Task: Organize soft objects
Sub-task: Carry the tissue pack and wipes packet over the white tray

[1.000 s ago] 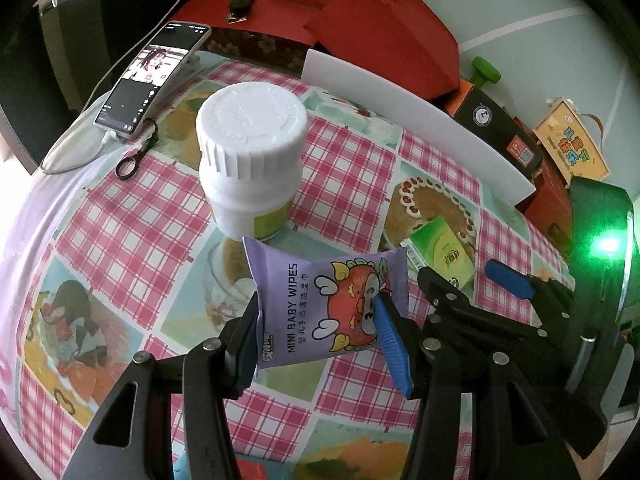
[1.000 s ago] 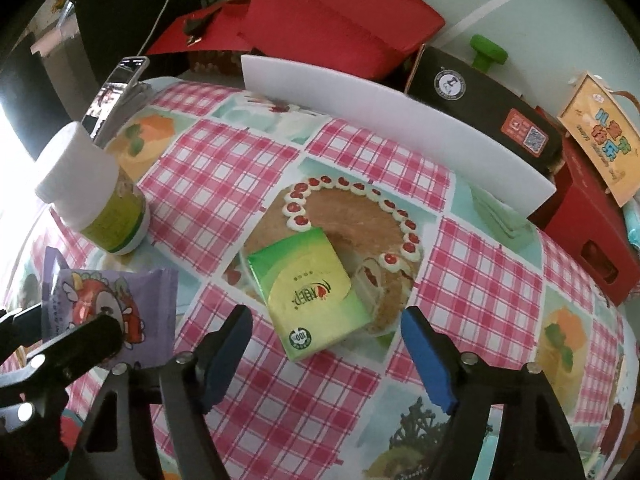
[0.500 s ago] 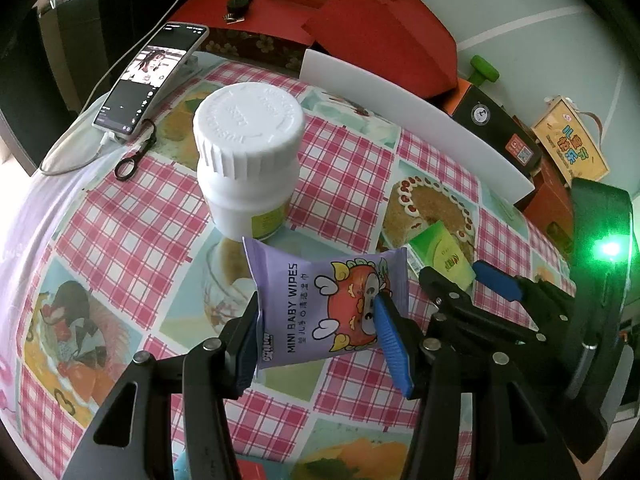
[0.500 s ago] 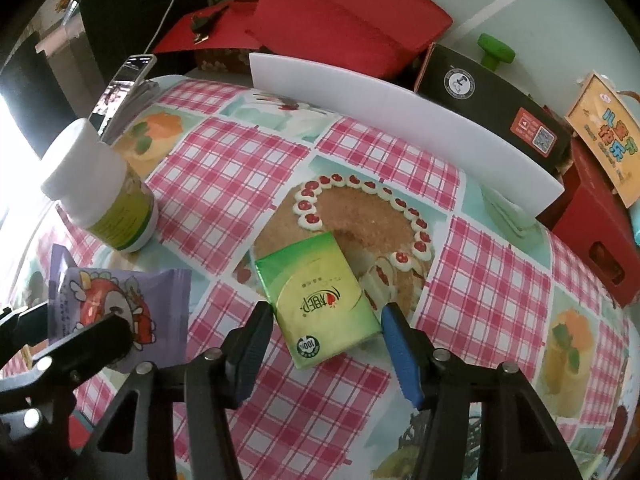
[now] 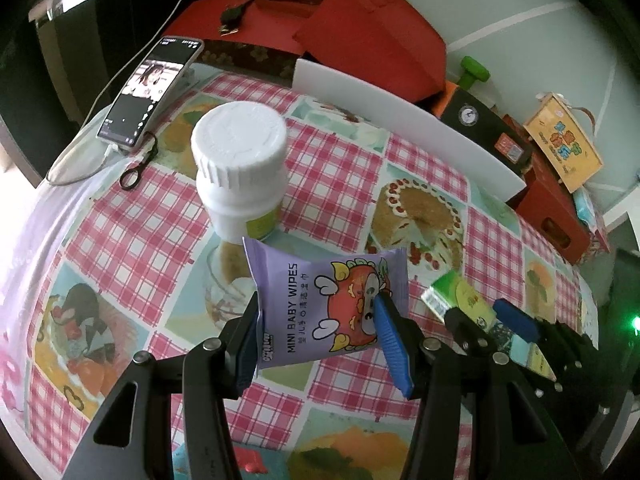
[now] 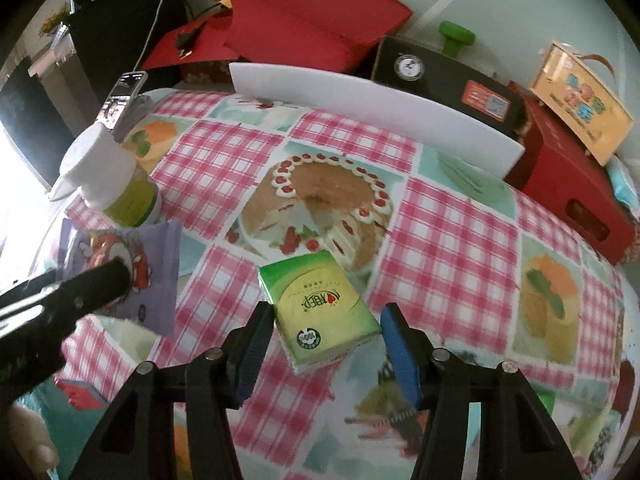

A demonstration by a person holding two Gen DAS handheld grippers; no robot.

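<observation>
A purple pack of baby wipes (image 5: 296, 280) hangs above the checked tablecloth, with my left gripper (image 5: 316, 308) shut on its lower edge. The same pack (image 6: 120, 248) shows at the left of the right wrist view, behind a black left finger (image 6: 92, 284). My right gripper (image 6: 326, 320) is shut on a green tissue pack (image 6: 316, 296), a blue pad against each side. The pack is off the cloth, in front of the printed cake. In the left wrist view that green pack (image 5: 456, 292) sits in the right gripper (image 5: 480, 312) at the lower right.
A white-capped bottle (image 5: 240, 160) stands just behind the wipes. A phone (image 5: 152, 92) leans on a stand at the far left. A low white board (image 5: 400, 108) fences the table's back, with red boxes (image 5: 360, 32) and a black box (image 6: 440, 76) behind it.
The right gripper's jaws closed onto the green tissue pack and carried it off the printed cake, toward the near right. The left gripper and the wipes pack stayed put.
</observation>
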